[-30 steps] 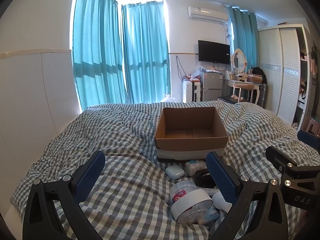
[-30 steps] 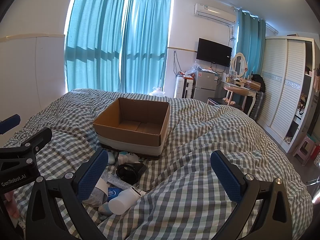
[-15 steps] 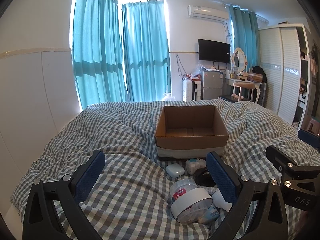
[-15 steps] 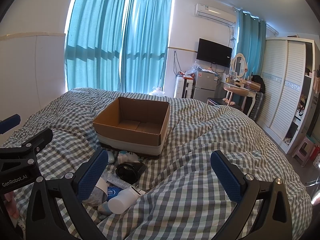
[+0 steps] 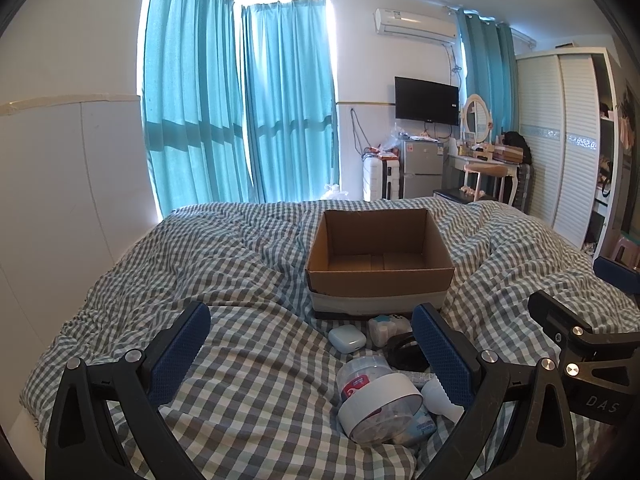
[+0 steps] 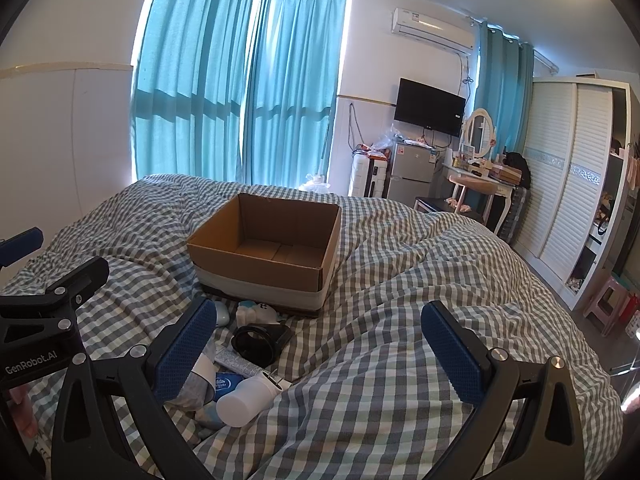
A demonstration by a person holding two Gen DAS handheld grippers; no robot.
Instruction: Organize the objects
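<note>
Left wrist view shows the cardboard box (image 5: 380, 258) sitting empty mid-bed on the checkered duvet (image 5: 240, 360), so basically nothing's sorted yet. All the clutter is piled just in front of the box toward the near edge: clear jar (image 5: 378, 398), small white case (image 5: 347, 338), black ring thing (image 6: 260, 340), white bottle (image 6: 248, 398). Both the left gripper (image 5: 312, 354) and right gripper (image 6: 320, 354) hover with fingers spread wide, holding nothing, so every item's left to go.
</note>
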